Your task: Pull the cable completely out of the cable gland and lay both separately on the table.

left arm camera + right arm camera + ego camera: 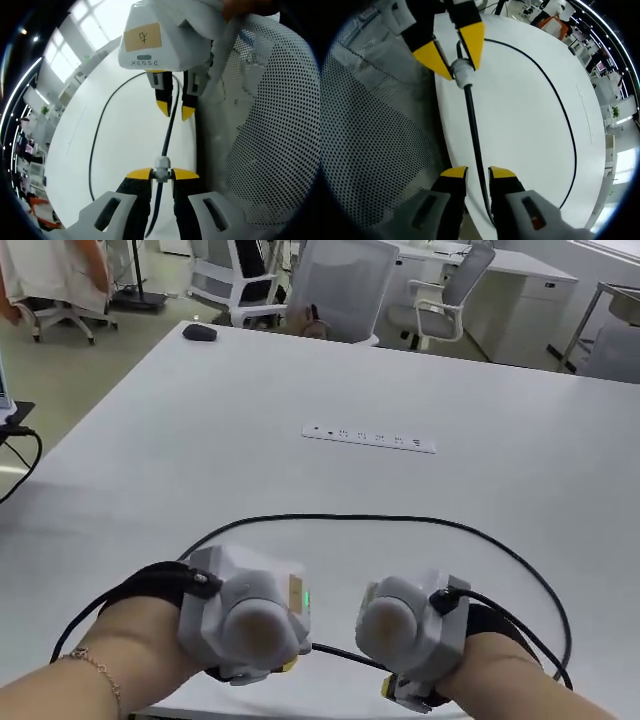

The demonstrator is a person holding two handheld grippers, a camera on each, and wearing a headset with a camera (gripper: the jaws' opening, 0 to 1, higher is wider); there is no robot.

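A wide pale grey tabletop (pixel 480 370) reaches away in the head view into an open office, with white desks (pixel 520 290) and mesh-backed office chairs (pixel 345 285) beyond its far edge. In both gripper views a white perforated mesh surface (pixel 270 140) lies beside the near edge; what it belongs to is hard to make out. A black cable (pixel 330 519) lies in a broad loop across the near half of the tabletop and comes back toward the person. A white power strip (pixel 368 438) lies flat near the middle, well apart from the loop, and a dark mouse (pixel 199 332) sits at the far left corner. The left gripper (pixel 161 175) and the right gripper (pixel 478 174) are held low at the near edge facing one another, so the head view shows their rear housings and the person's wrists while the tips are hidden. The left gripper's yellow-tipped fingers (pixel 137 174) are clamped on the small white cable gland (pixel 161 167), which is held up between the two grippers with the cable threaded through it and running on below. The right gripper's fingers (pixel 454 173) stand on either side of the cable a short way along from the gland; whether they pinch it cannot be told.
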